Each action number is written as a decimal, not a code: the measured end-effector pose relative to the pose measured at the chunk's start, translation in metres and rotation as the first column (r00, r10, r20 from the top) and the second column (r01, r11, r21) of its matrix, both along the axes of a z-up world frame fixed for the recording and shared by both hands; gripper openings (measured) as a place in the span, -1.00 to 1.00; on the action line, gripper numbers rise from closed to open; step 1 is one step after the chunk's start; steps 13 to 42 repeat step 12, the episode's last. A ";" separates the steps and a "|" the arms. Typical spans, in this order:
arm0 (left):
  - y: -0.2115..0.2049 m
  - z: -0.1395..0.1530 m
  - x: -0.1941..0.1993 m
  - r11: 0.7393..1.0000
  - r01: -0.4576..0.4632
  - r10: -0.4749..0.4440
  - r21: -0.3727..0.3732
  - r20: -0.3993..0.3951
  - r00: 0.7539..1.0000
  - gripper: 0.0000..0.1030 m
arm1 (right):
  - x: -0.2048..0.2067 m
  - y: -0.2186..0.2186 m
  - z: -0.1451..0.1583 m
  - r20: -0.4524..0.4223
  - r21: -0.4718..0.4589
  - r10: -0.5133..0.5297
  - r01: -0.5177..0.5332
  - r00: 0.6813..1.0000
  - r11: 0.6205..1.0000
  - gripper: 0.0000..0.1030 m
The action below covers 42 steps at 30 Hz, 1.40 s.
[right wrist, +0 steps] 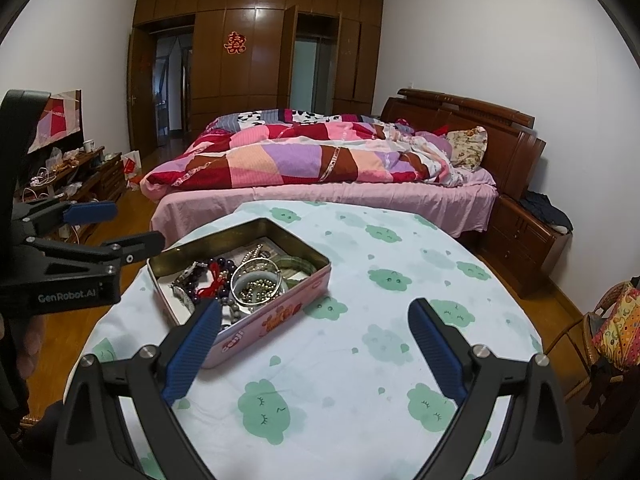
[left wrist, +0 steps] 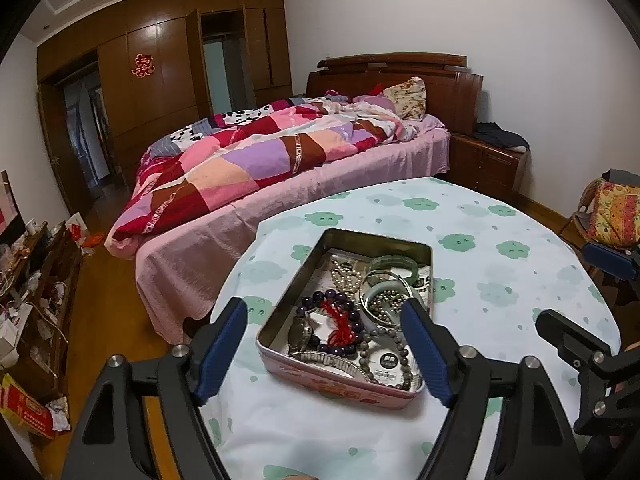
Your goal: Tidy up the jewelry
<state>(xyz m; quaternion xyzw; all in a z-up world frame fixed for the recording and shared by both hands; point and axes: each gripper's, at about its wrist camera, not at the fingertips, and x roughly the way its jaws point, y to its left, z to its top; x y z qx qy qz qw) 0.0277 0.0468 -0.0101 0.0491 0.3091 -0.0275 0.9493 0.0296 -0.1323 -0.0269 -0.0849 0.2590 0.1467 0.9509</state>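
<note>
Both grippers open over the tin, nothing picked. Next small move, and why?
Probably ease the left gripper down toward the purple bead bracelet: its open jaws already straddle the tin, and the bracelet lies on top. The right gripper sits open beside the tin.

We see open tin [left wrist: 416, 248] on table [left wrist: 500, 280], top uncovered, reachable from above. Inside, crowded: bangles [left wrist: 386, 284], purple beads [left wrist: 340, 320], watch [left wrist: 304, 334] overlap, little bare floor. Tin walls block sideways entry. Table cloth right of tin [right wrist: 400, 320] lies bare, wide passage. Bed [right wrist: 320, 200] stands beyond far table edge.
</note>
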 end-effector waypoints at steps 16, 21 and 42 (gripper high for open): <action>-0.003 -0.006 0.000 0.999 0.012 -0.012 0.035 0.012 1.000 0.75 | -0.003 -0.001 -0.006 -0.009 -0.005 0.001 -0.001 1.000 1.000 0.87; -0.003 -0.006 0.000 0.999 0.012 -0.012 0.035 0.012 1.000 0.75 | -0.003 -0.001 -0.006 -0.009 -0.005 0.001 -0.001 1.000 1.000 0.87; -0.003 -0.006 0.000 0.999 0.012 -0.012 0.035 0.012 1.000 0.75 | -0.003 -0.001 -0.006 -0.009 -0.005 0.001 -0.001 1.000 1.000 0.87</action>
